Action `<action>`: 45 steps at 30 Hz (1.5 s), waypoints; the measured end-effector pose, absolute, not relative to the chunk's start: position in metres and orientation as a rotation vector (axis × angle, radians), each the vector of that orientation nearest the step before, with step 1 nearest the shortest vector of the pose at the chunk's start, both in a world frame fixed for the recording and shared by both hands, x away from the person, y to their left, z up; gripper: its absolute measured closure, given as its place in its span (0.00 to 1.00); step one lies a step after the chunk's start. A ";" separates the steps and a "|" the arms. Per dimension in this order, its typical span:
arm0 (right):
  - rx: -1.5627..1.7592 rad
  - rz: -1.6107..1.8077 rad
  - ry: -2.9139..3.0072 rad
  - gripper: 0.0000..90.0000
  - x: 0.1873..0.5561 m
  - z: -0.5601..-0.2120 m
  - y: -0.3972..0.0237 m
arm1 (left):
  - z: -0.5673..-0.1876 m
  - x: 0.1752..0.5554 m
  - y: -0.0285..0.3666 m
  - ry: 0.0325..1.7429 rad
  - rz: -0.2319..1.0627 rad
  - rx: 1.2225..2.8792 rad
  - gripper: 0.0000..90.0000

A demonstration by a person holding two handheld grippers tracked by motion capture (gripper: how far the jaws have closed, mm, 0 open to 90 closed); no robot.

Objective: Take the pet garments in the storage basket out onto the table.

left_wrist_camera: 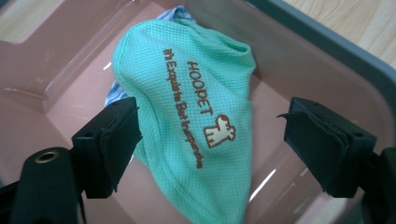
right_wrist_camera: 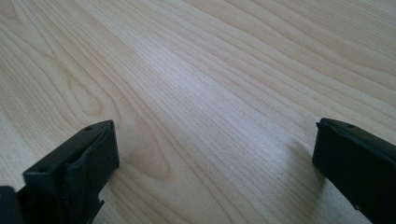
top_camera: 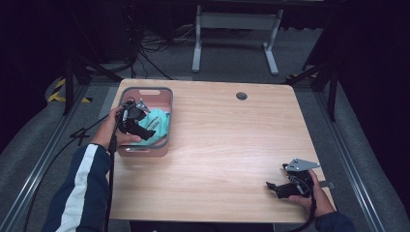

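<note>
A mint-green mesh cloth (left_wrist_camera: 187, 116) with brown lettering and a small dog logo lies bunched in a pink basket (left_wrist_camera: 299, 60); a blue-white striped fabric (left_wrist_camera: 114, 91) peeks out beneath it. My left gripper (left_wrist_camera: 212, 135) hangs just over the cloth, jaws open wide on either side of it, pads not pressing it. From above, the left gripper (top_camera: 145, 130) sits inside the basket (top_camera: 167, 116) over the green cloth (top_camera: 159, 123). My right gripper (top_camera: 270, 186) rests low near the table's front right, open, with bare wood between its fingers (right_wrist_camera: 74, 172).
The wooden table (top_camera: 227, 145) has a round cable hole (top_camera: 241, 95) at the back. The basket stands at the table's back left corner. Beyond the table are a white desk frame (top_camera: 237, 34) and cables on a grey floor.
</note>
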State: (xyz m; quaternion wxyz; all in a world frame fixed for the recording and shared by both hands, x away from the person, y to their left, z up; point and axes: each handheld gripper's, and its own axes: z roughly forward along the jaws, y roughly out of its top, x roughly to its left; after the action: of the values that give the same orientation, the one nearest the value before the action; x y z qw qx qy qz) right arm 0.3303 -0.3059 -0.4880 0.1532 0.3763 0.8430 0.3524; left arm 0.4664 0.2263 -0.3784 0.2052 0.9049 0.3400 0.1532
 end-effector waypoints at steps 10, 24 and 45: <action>1.079 1.011 2.418 0.01 0.330 -0.488 -0.306 | -0.396 0.493 0.222 1.003 0.372 2.576 0.23; 1.079 1.011 2.418 0.01 0.330 -0.488 -0.306 | -0.424 0.518 0.215 1.085 0.255 2.729 0.20; 1.079 1.011 2.418 0.01 0.330 -0.488 -0.306 | -0.438 0.533 0.211 1.218 0.100 2.759 0.18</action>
State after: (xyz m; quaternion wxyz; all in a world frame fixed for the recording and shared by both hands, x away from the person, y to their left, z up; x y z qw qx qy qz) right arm 0.3302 -0.3059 -0.4880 0.1533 0.3763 0.8430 0.3525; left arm 0.5327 0.2115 -0.4383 0.0618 0.9126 0.4027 0.0329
